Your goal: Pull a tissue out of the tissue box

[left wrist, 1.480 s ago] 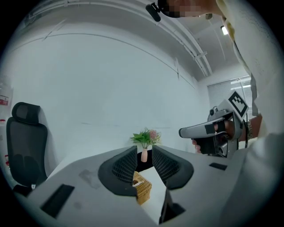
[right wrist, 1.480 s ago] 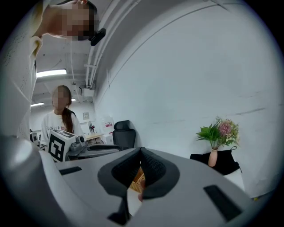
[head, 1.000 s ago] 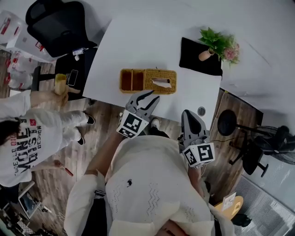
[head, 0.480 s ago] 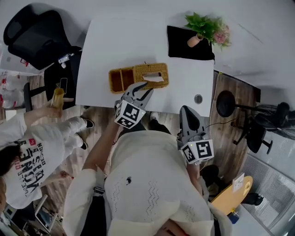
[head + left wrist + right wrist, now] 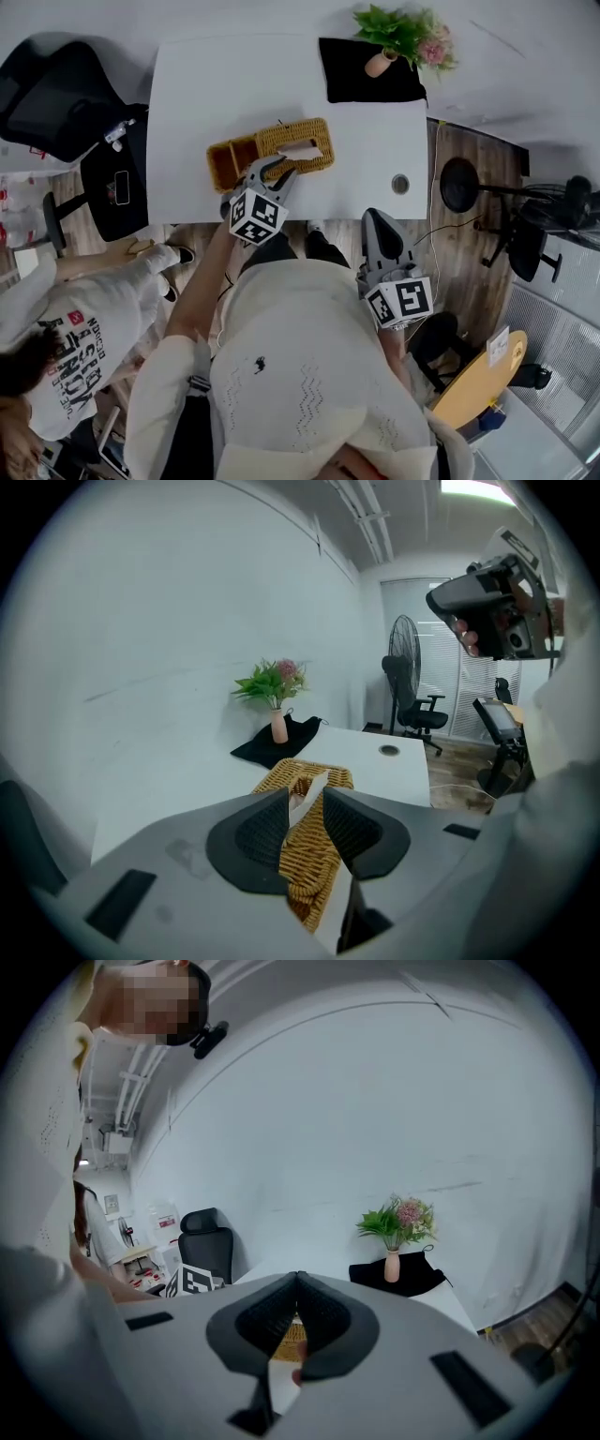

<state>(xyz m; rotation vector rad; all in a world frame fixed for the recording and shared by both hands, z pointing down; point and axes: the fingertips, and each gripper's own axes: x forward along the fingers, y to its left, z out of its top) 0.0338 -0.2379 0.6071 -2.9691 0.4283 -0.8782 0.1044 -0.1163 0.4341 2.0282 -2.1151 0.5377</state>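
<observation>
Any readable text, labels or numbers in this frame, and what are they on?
Bystander's T-shirt: dark lettering, upside down, too blurred to read.
Left gripper and right gripper: square markers only, no words.
Wall notice: too small to read.
Nothing else legible.

A white table [image 5: 216,84] is carrying a wicker tissue box [image 5: 281,139] near its front edge, and a black cloth [image 5: 356,86] is lying at its far corner.
</observation>
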